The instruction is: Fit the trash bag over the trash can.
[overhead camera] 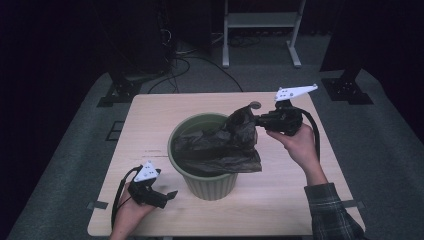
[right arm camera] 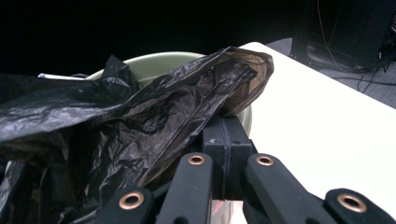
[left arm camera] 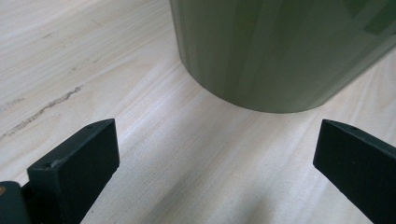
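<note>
Where the wooden table (overhead camera: 150, 125) ends, grey carpet (overhead camera: 390, 150) meets darkness

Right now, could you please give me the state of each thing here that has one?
Bin: upright on the table, open-topped.
Bag: crumpled, draped over the bin's rim, partly inside.
Right gripper: shut on the bag's edge.
Left gripper: open, empty, beside the bin.
</note>
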`<state>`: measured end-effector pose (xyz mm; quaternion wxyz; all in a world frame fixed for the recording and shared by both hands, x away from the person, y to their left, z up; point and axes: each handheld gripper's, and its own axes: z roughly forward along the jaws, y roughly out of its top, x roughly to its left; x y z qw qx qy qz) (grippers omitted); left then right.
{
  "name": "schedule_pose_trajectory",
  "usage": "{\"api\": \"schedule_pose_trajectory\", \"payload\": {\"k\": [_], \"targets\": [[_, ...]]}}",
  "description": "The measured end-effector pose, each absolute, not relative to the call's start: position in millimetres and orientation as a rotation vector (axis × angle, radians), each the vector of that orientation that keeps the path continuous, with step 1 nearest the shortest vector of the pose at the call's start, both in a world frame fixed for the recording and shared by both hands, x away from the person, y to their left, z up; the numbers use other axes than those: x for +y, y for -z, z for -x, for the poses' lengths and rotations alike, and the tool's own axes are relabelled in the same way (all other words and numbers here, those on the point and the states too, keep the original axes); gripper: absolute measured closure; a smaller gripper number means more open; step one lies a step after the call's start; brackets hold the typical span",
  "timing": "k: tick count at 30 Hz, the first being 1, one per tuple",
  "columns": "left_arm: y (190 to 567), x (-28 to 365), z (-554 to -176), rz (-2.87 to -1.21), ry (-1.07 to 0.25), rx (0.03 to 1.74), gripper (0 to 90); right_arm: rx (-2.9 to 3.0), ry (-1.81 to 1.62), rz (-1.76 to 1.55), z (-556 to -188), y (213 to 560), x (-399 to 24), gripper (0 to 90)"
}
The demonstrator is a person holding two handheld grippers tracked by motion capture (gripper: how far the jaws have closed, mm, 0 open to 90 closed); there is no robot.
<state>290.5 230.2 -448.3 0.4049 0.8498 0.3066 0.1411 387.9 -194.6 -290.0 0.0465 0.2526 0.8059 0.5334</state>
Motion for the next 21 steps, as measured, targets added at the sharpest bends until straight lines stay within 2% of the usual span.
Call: {"api": "schedule_pose_trajectory", "payload": {"k": [12, 19, 21], "targets": [[416, 242, -285, -2.099, -0.329, 0.729, 0.0, 2.444, -1.590, -0.799, -402, 286, -190, 89.9], [377, 243, -281, -2.057, -0.329, 0.649, 0.0, 2.450, -1.579, -0.824, -409, 288, -189, 89.9], [365, 241, -279, -2.041, -0.327, 0.614, 2.4, 2.452, -1.572, -0.827, -411, 288, -189, 89.9]]}}
